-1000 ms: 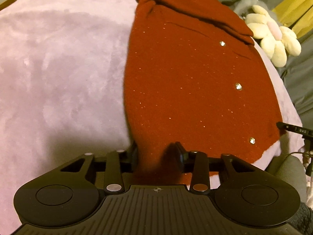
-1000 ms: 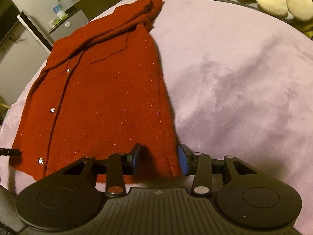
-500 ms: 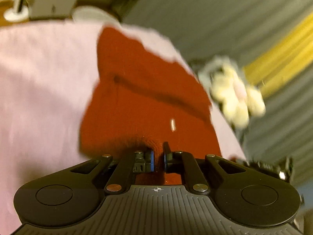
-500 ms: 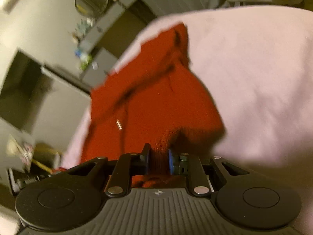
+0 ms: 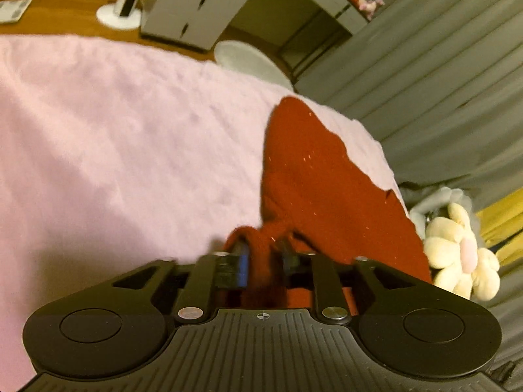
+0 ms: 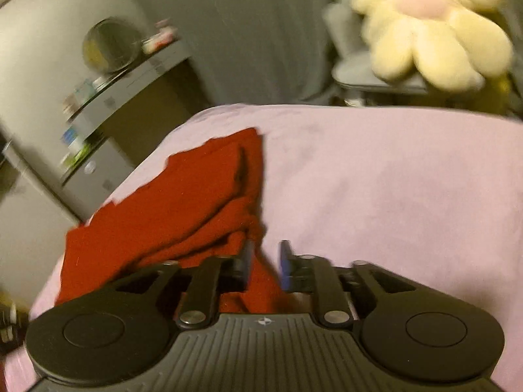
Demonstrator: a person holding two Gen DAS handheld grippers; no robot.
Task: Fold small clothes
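Observation:
A dark red knit cardigan (image 5: 320, 189) lies doubled over on a pink fleece blanket (image 5: 130, 147). My left gripper (image 5: 264, 258) sits at the garment's near left corner; its jaws are opening, with a bunched strip of the red knit loose between them. In the right wrist view the cardigan (image 6: 196, 202) lies in stacked folds on the blanket (image 6: 392, 196). My right gripper (image 6: 265, 258) is at its near right corner, jaws opening, with a tongue of red cloth lying between the blue pads. The buttons are hidden.
A cream flower plush (image 5: 457, 254) sits just past the blanket's right edge, and it (image 6: 431, 32) rests on a grey stool in the right wrist view. Grey cabinets (image 5: 196, 6), cluttered shelves (image 6: 124, 75) and a curtain (image 5: 425, 81) stand beyond the bed.
Both grippers shut on the cardigan's near hem and carried it forward over the garment, covering the buttons. Their jaws have now parted again, with cloth still between them.

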